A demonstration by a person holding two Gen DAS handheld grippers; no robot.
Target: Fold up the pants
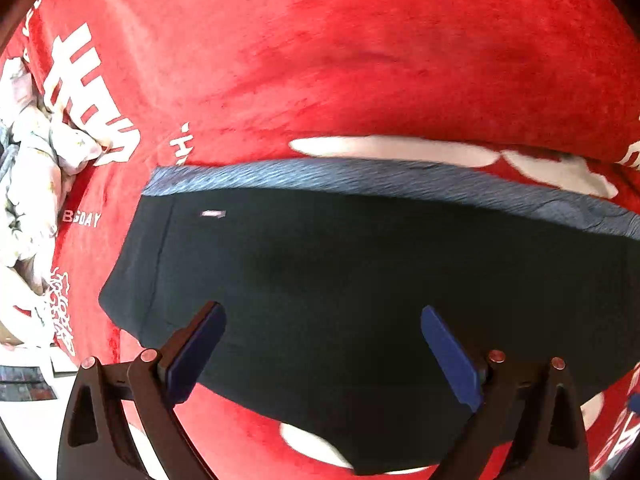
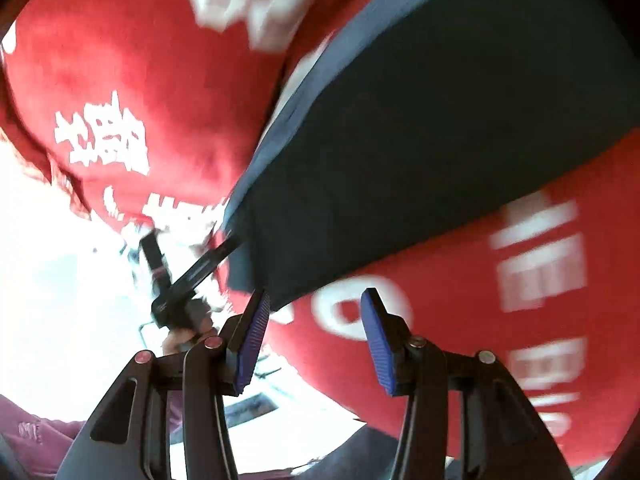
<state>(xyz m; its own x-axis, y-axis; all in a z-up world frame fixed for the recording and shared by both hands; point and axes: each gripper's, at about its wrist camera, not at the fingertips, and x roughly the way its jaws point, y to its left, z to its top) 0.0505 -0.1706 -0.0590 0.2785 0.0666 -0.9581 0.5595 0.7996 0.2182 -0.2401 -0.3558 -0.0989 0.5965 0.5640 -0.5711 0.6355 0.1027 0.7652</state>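
The dark navy pants (image 1: 340, 272) lie folded flat on a red cloth, with a blue-grey waistband (image 1: 360, 178) along their far edge. My left gripper (image 1: 322, 314) is open and empty, hovering over the near part of the pants. In the right wrist view the pants (image 2: 420, 152) stretch from the middle to the upper right. My right gripper (image 2: 316, 300) is open and empty beside their near corner. The left gripper (image 2: 192, 276) shows at the pants' left edge in that view.
The red cloth with white lettering (image 1: 320, 60) covers the surface and also shows in the right wrist view (image 2: 120, 92). A pile of white patterned fabric (image 1: 32, 184) lies at the left edge. The right wrist view is motion-blurred.
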